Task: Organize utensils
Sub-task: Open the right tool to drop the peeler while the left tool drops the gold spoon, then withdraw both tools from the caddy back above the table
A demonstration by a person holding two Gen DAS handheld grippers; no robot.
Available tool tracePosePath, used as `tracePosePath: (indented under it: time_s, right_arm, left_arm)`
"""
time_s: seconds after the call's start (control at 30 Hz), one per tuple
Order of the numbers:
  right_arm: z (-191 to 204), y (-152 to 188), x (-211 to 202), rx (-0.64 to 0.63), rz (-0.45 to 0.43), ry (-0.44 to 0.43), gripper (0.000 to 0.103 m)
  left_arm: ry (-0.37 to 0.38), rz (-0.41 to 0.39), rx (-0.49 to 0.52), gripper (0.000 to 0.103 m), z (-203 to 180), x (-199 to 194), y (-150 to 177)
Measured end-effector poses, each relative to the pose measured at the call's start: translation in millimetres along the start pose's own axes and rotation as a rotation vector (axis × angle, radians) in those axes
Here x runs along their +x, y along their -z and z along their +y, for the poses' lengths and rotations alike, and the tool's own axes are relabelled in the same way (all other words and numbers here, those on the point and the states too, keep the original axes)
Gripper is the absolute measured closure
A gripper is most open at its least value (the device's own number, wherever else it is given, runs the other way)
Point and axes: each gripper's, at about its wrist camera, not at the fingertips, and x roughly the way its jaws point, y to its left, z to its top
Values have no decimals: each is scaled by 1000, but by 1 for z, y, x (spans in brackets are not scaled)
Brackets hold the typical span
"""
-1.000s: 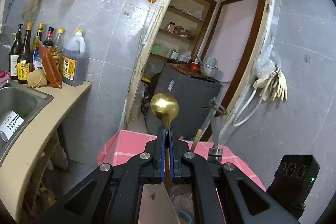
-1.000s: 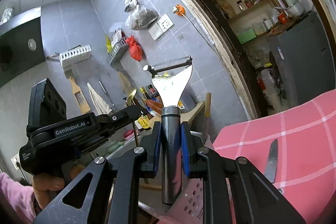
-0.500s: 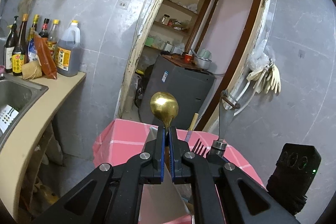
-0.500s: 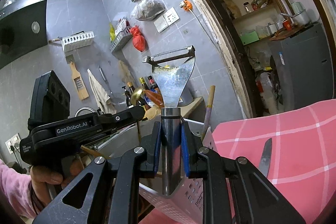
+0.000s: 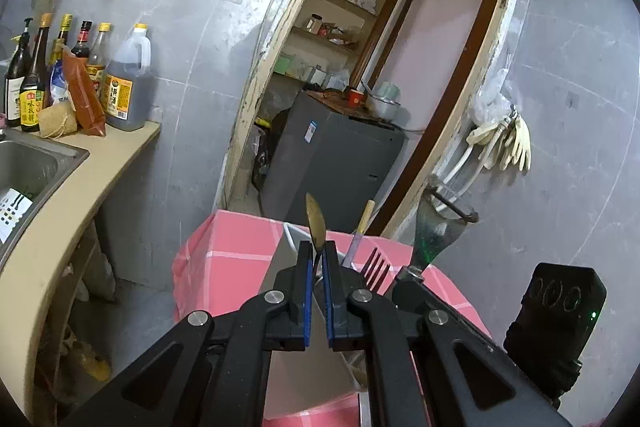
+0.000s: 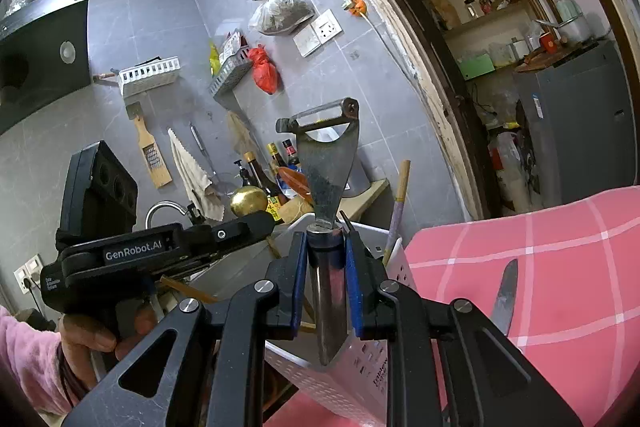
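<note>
My left gripper [image 5: 316, 259] is a little open; the gold spoon [image 5: 315, 223] stands loose between its blue pads, edge-on, handle down in the white perforated utensil holder [image 6: 376, 359]. In the right wrist view the spoon's bowl [image 6: 248, 201] shows above the left gripper [image 6: 264, 223]. My right gripper [image 6: 326, 247] holds a steel peeler [image 6: 326, 163] by its handle, blade up, its tip low in the holder. The peeler also shows in the left wrist view [image 5: 438, 231]. A fork [image 5: 376, 261] and a wooden-handled utensil [image 5: 362, 231] stand in the holder.
The holder sits on a table with a pink checked cloth [image 6: 552, 259]. A knife [image 6: 505, 293] lies on the cloth to the right. A counter with a sink [image 5: 28, 163] and bottles [image 5: 120, 83] is on the left. A doorway and a grey cabinet [image 5: 336, 159] are behind.
Both grippers have lowered toward the holder. The left jaws have parted, and the spoon has turned edge-on and sunk lower. The peeler has gone deeper into the holder.
</note>
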Motion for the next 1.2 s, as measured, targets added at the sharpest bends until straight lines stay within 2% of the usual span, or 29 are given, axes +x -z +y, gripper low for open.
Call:
tracePosePath:
  time_s: [0.1, 0.33, 0.47, 0.57, 0.67, 0.73, 0.77, 0.83, 0.9, 0.93, 0.97, 1.0, 1.2]
  right_arm:
    - [-1, 1, 0, 10, 5, 4, 85]
    - [5, -3, 0, 1, 15, 3, 78]
    - [11, -10, -7, 1, -6, 15, 68]
    - [15, -17, -17, 4, -35, 49, 60]
    - [18, -26, -29, -1, -57, 89, 51]
    - [20, -33, -38, -5, -67, 118, 43]
    - [22, -37, -44, -10, -73, 134, 38]
    - [24, -44, -54, -26, -81, 168, 28]
    - [26, -51, -68, -40, -92, 210, 13]
    - [27, -54, -74, -48, -101, 231, 9]
    - [29, -58, -83, -59, -112, 259, 2]
    - [30, -61, -91, -69, -121, 281, 1]
    - [32, -80, -133, -117, -127, 381, 1]
  left_arm:
    - [-2, 16, -2, 97, 1, 0, 1]
    - [-6, 40, -5, 88, 4, -7, 1]
    - [-13, 27, -11, 82, 4, -15, 1]
    - [-21, -5, -17, 72, 2, -24, -1]
    - [-42, -43, -4, 58, -3, -33, -3]
    - [-58, -69, 3, 43, -10, -41, -5]
    - [-68, -83, 4, 38, -13, -45, -6]
    - [-98, -111, 11, 19, -20, -52, -7]
    - [-129, -137, 28, 10, -28, -58, -7]
    - [-142, -152, 39, 6, -33, -61, -6]
    - [-151, -165, 48, 4, -37, -64, -5]
    - [-163, -179, 65, 1, -45, -67, -4]
    - [-192, -224, 114, 0, -79, -79, 1]
